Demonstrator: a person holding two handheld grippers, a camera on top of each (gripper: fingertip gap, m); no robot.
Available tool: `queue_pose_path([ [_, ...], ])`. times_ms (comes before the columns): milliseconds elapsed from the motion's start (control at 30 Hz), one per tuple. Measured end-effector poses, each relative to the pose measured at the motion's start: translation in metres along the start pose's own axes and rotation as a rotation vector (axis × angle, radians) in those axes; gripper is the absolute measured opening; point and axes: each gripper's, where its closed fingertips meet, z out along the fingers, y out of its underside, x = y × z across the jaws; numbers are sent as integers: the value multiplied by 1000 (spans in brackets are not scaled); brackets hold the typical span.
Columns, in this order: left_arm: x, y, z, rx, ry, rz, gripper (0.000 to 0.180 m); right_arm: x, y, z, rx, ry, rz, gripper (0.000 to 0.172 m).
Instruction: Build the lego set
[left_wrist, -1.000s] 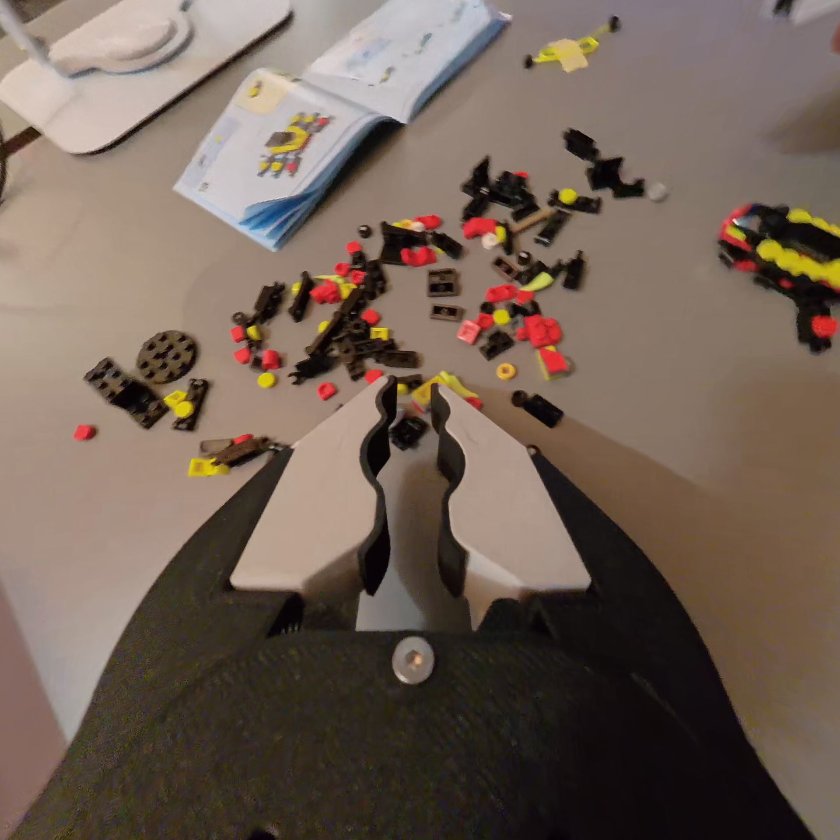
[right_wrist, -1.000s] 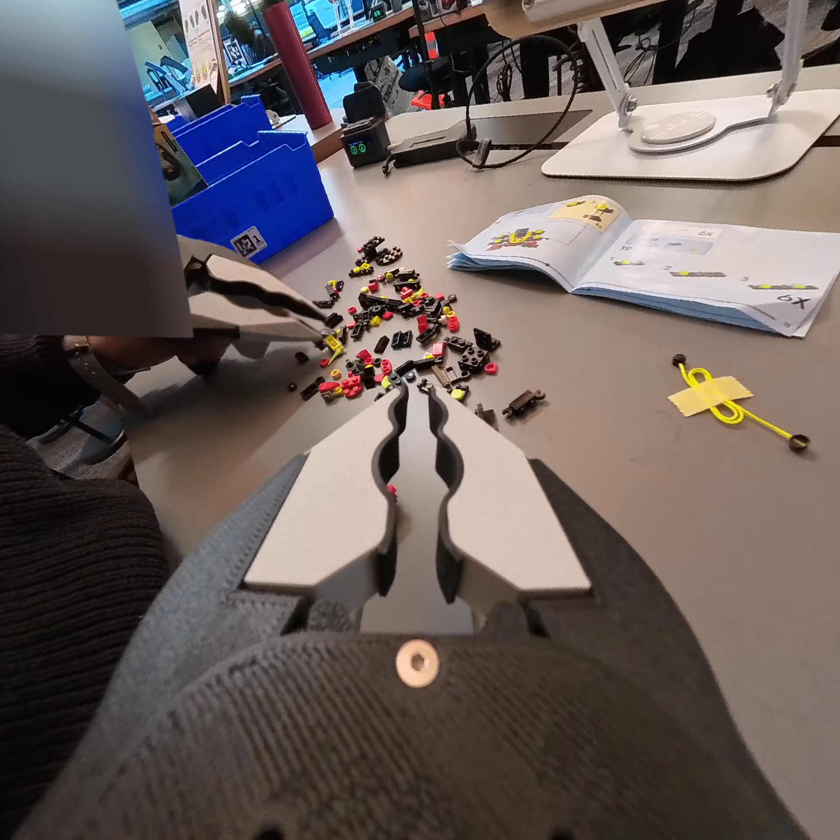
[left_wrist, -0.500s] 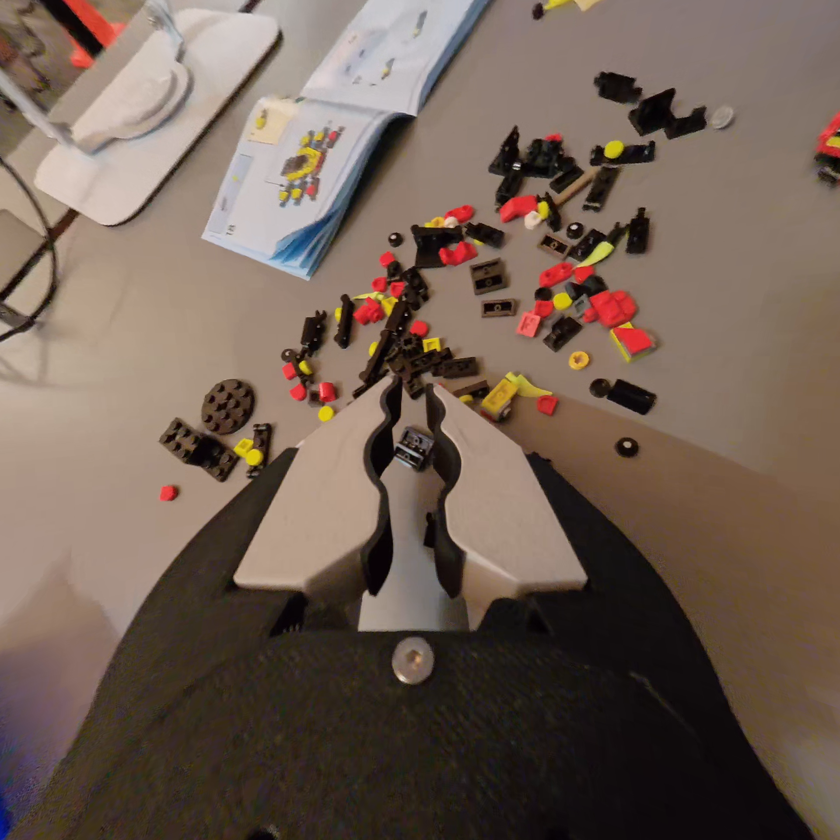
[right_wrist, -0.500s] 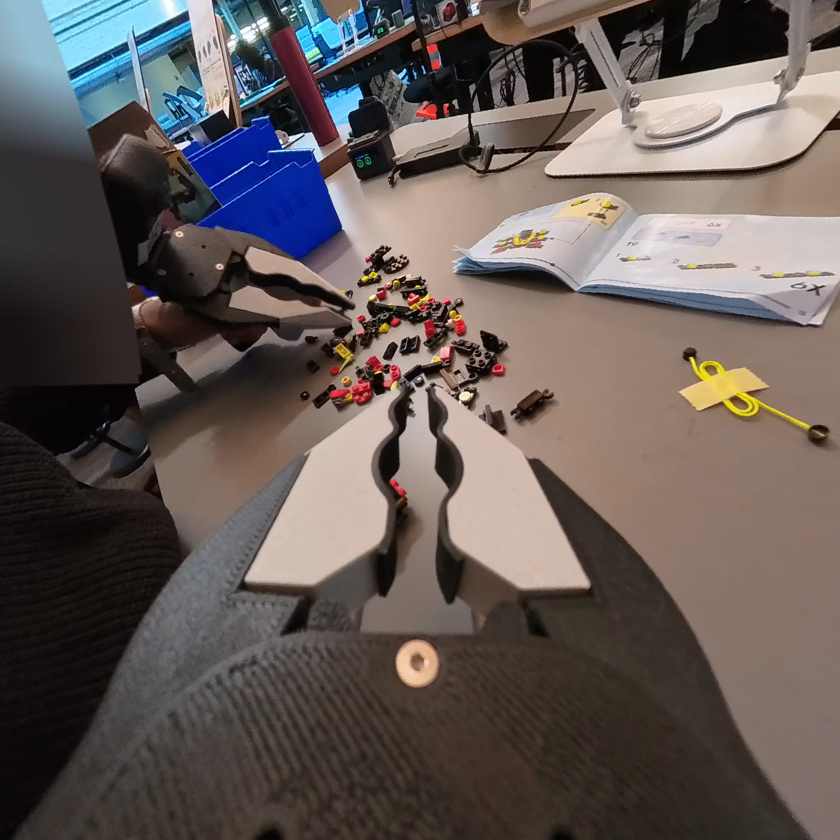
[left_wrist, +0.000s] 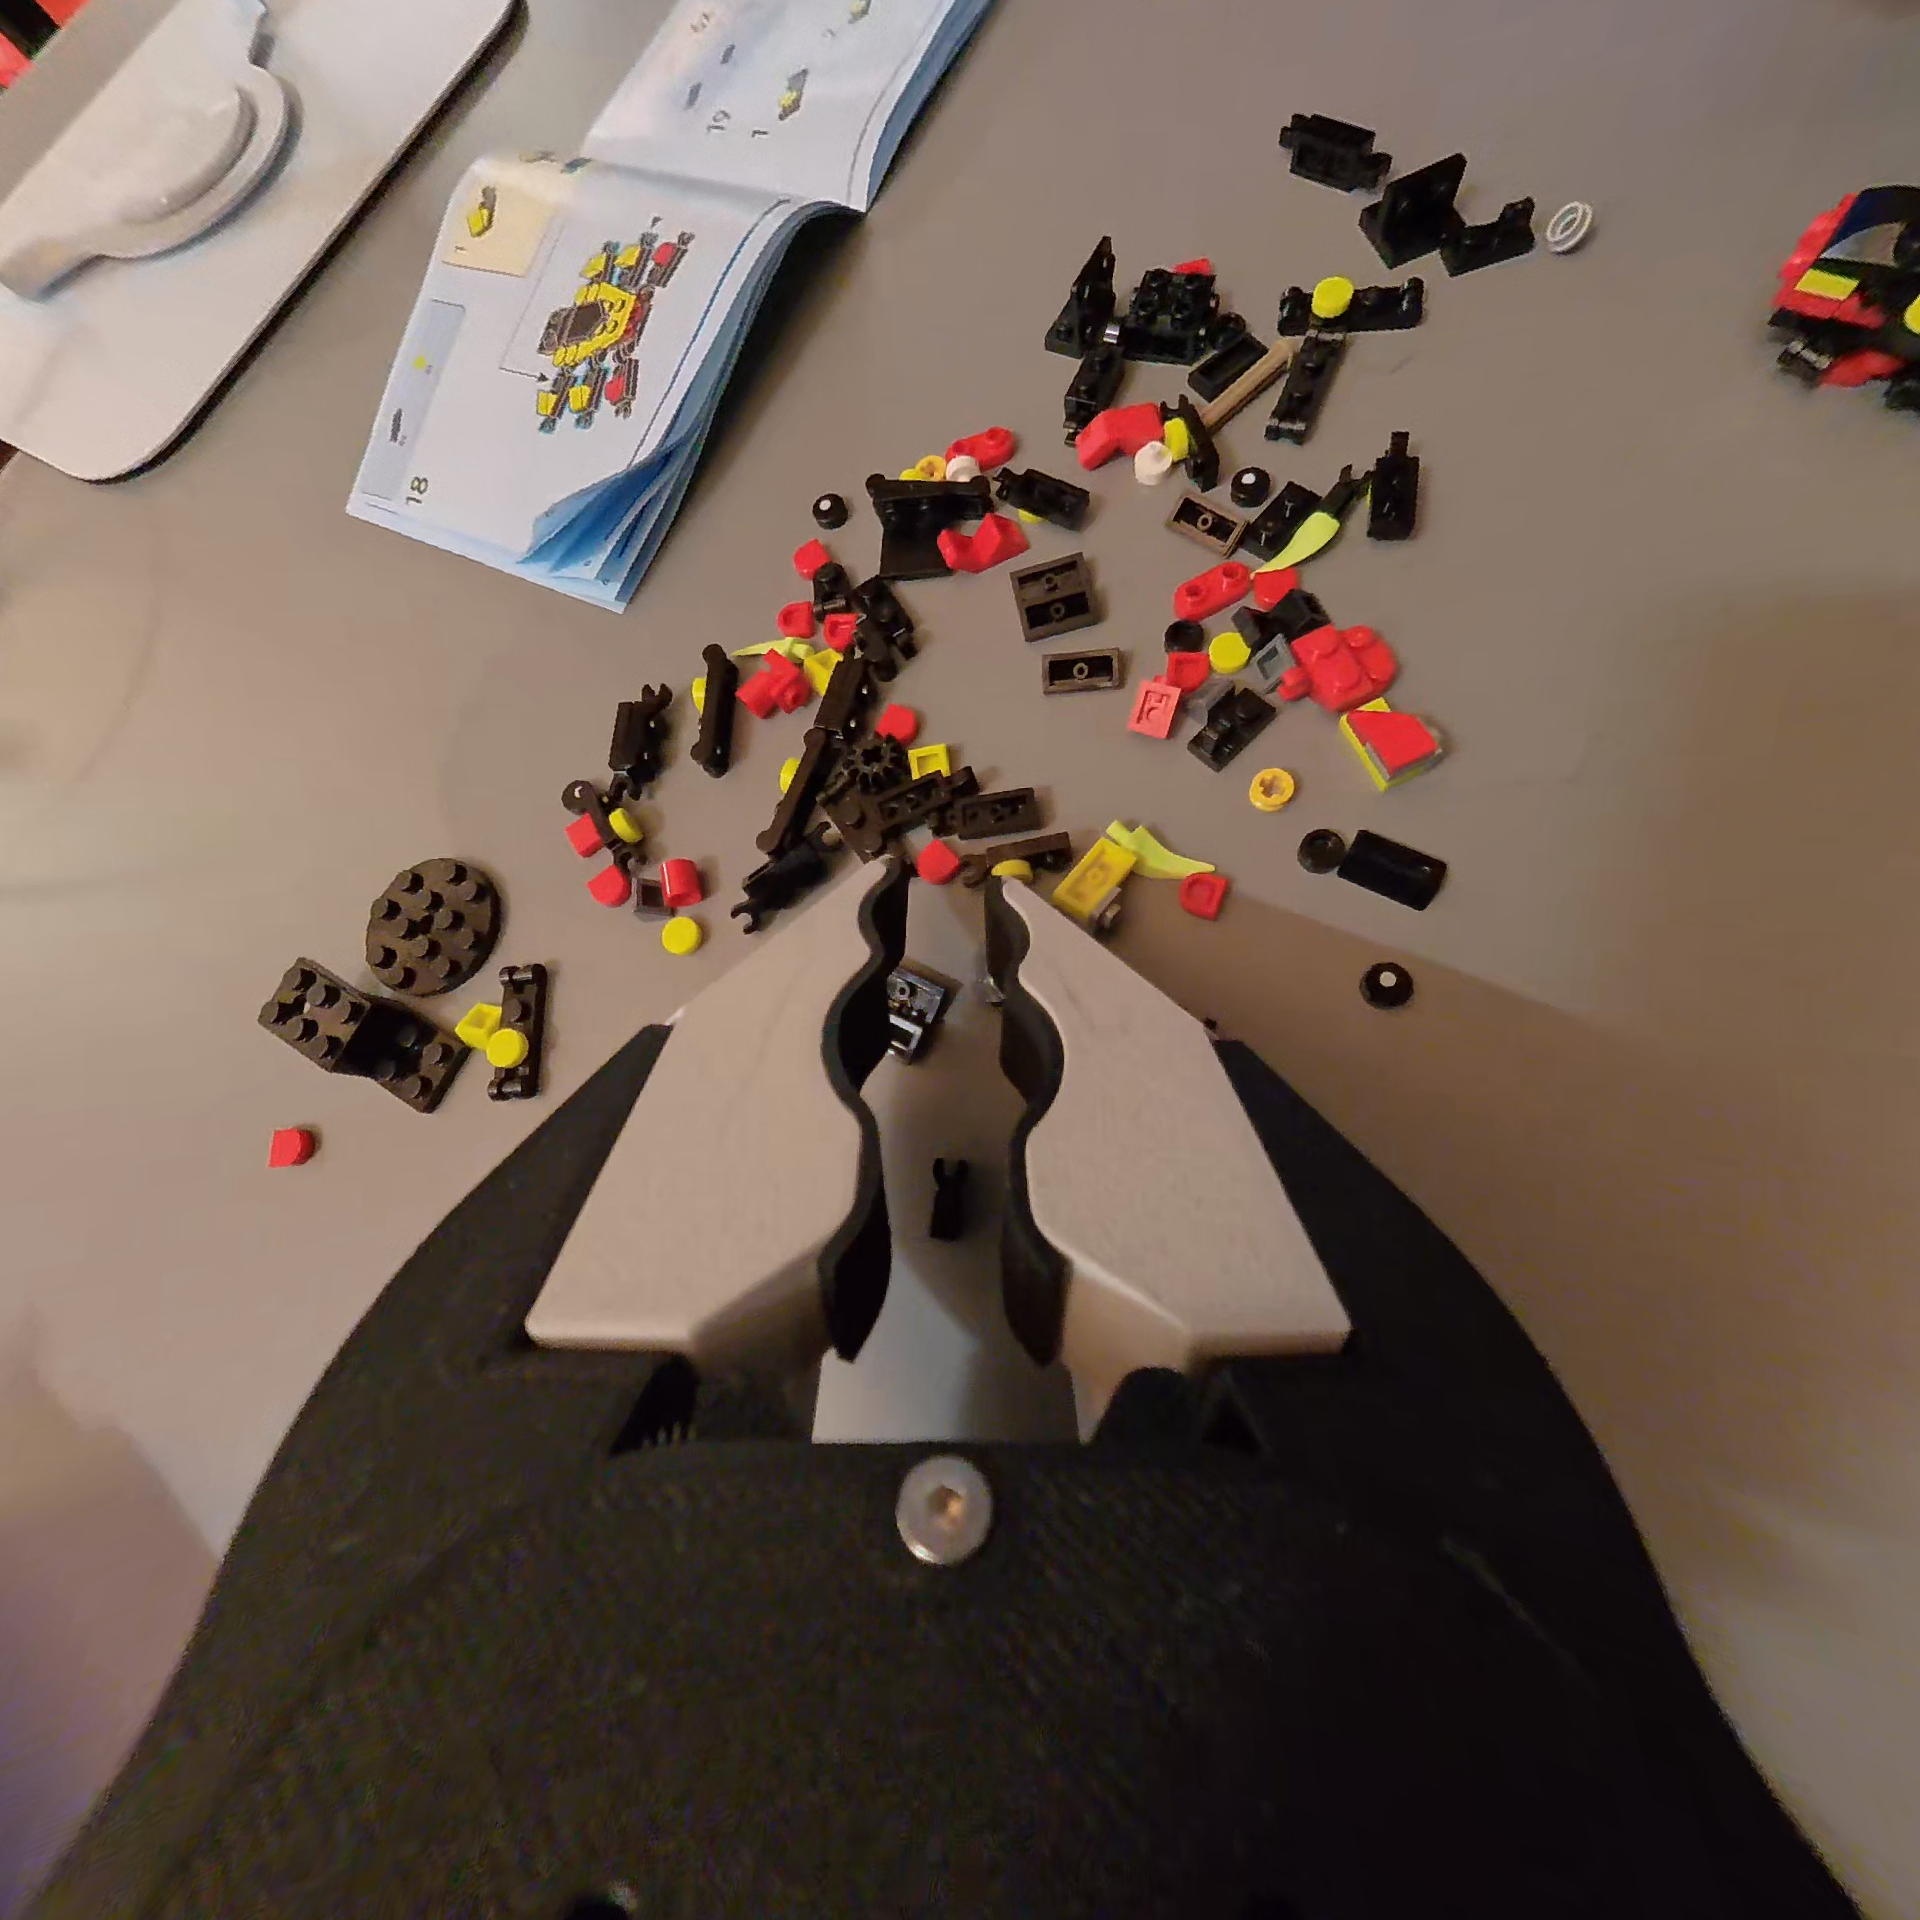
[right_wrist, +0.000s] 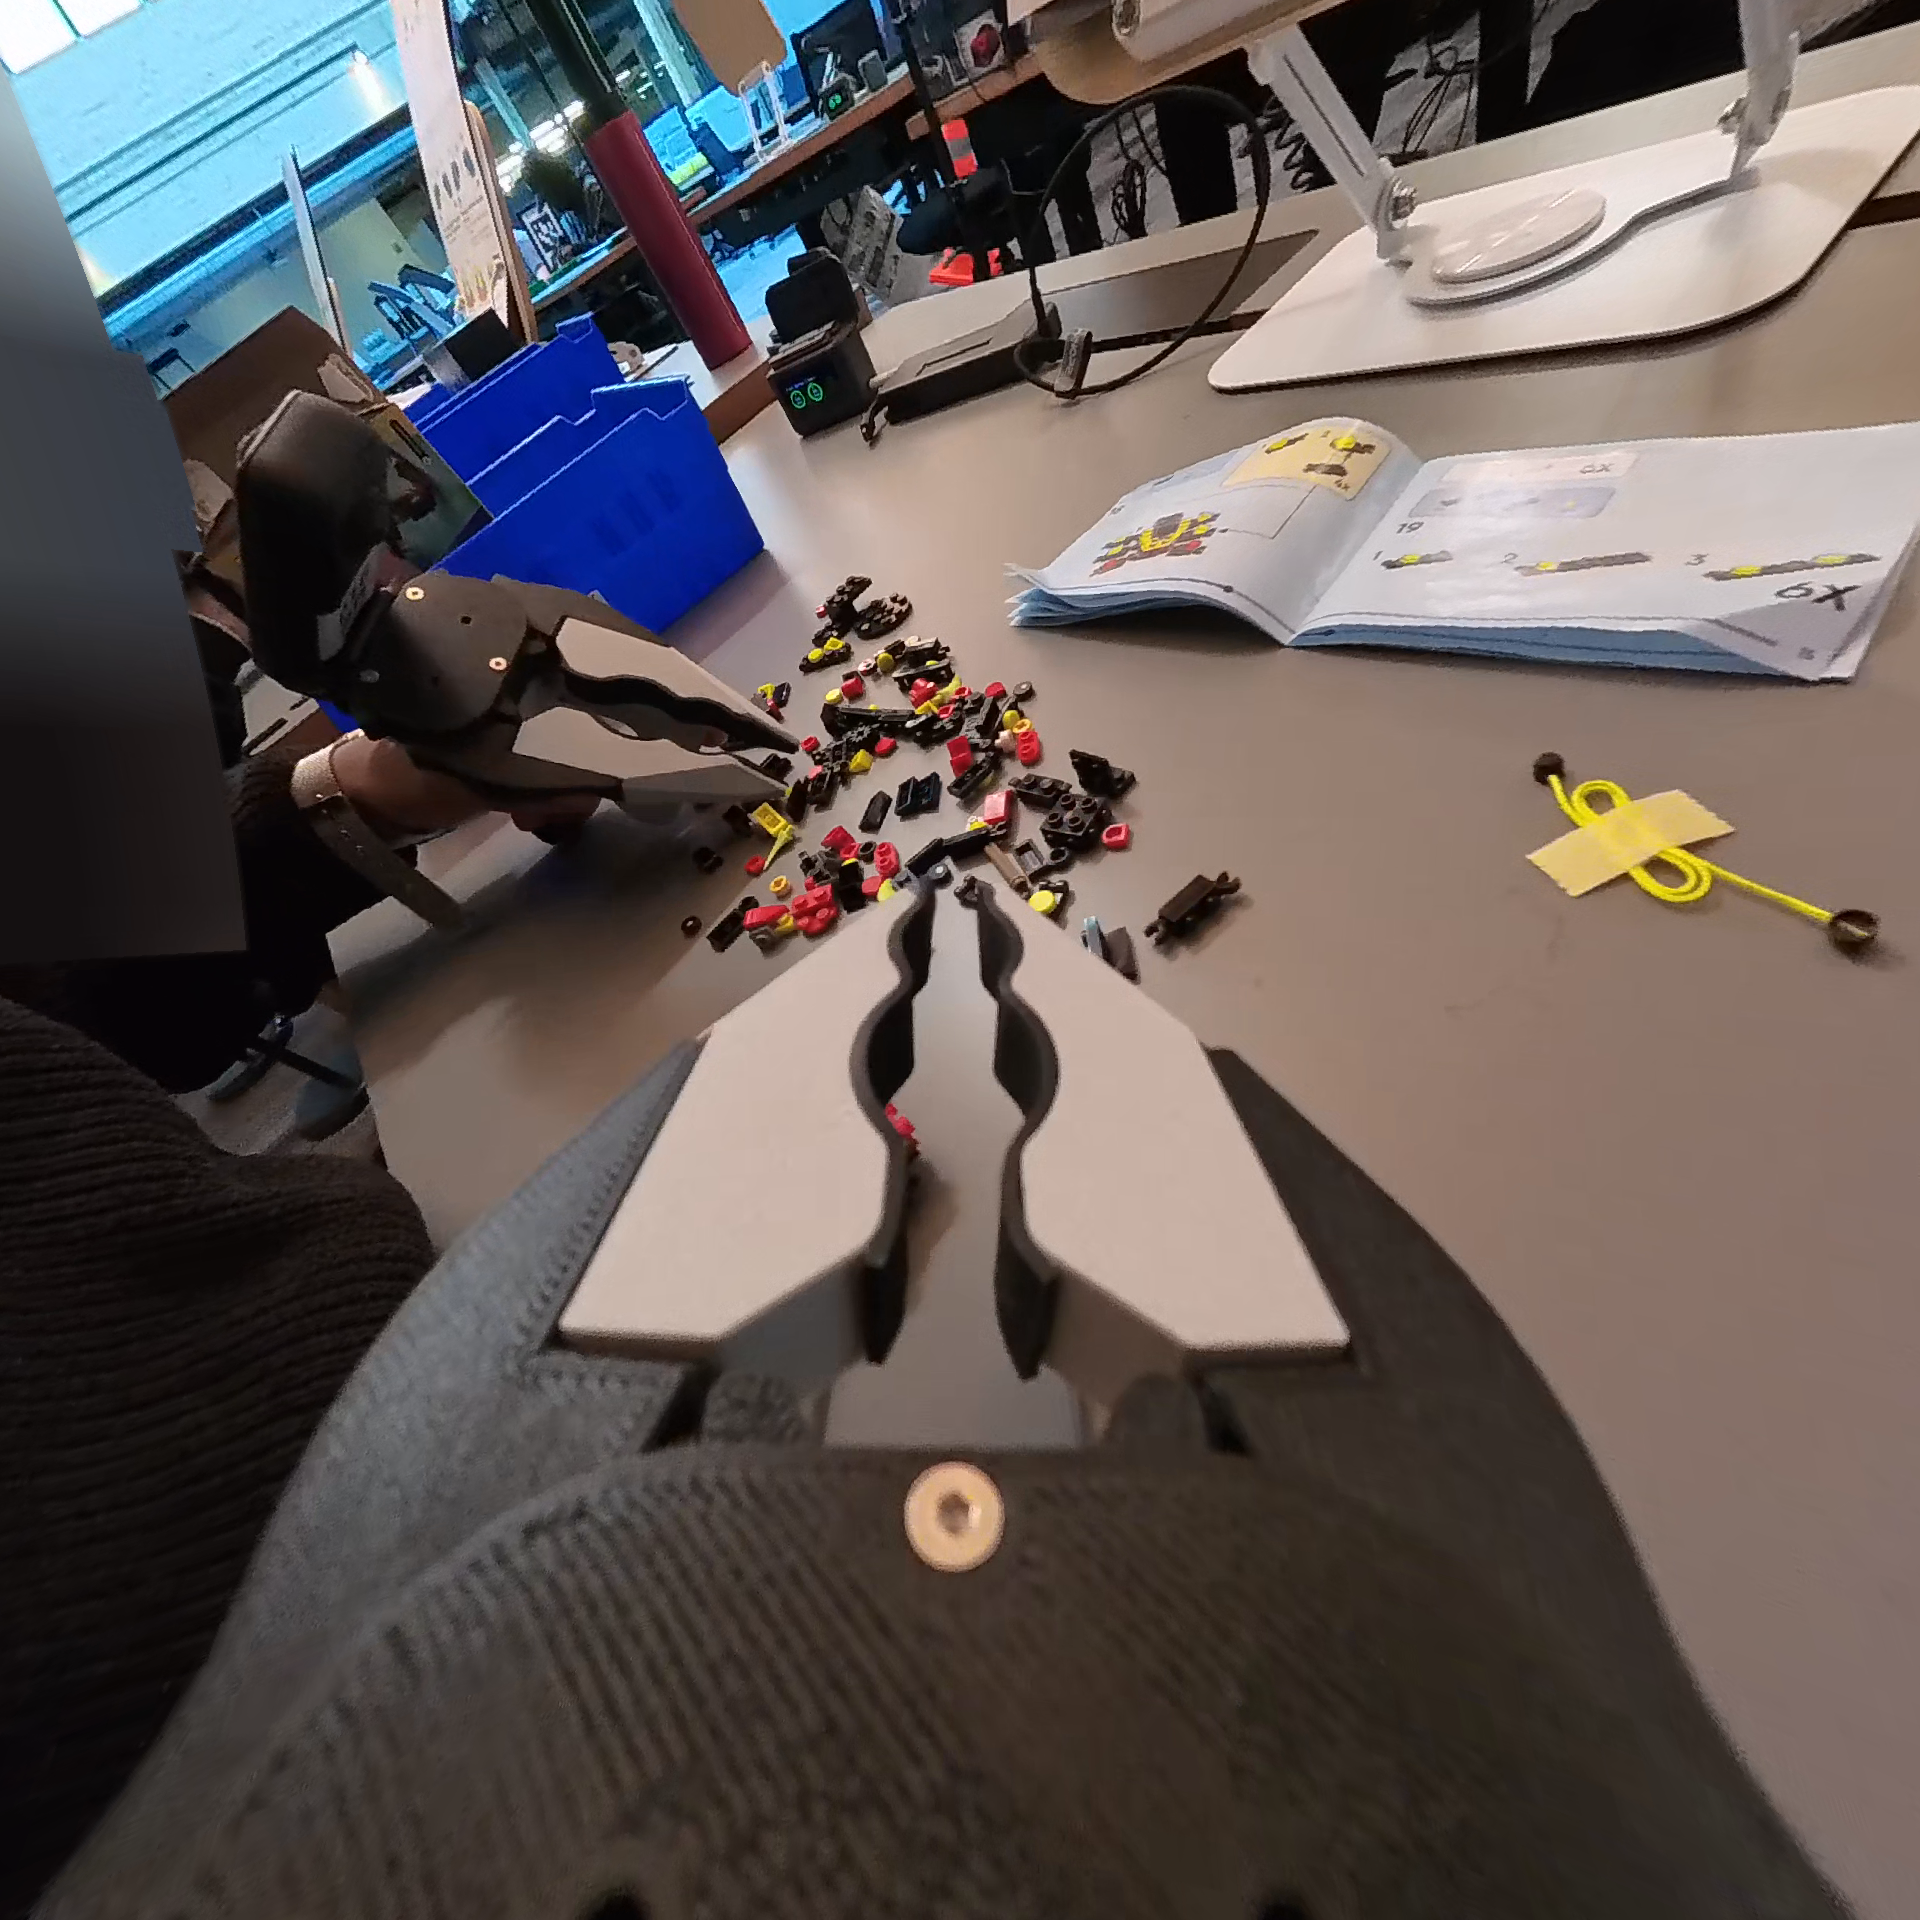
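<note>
Jaws hide dark brick (left_wrist: 914, 1010), grip unclear

left wrist view looks steeply down, close over the loose bricks (left_wrist: 935, 727); right wrist view looks low across the table; both share bricks and booklet (right_wrist: 1507, 551).

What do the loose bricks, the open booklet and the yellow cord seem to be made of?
Bricks: likely hard moulded plastic, glossy, with crisp studs. Booklet: printed paper, its thin pages fanned at the edge. Cord: probably woven or elastic string, looped limply under a strip of tape.
</note>
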Motion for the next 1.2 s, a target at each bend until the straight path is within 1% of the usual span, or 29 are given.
queue_pose_path([
  [667,-6,-2,-2,22,-5,-52,13,8,5,3,-19,-1,45,8],
  [833,-17,-5,-11,74,-69,-60,13,11,5,3,-21,10,36,8],
  [1067,-37,-5,-22,98,-124,-193,13,12,7,4,-36,18,15,8],
  [1200,-38,-10,-30,112,-134,-282,13,9,5,3,-26,6,14,8],
])
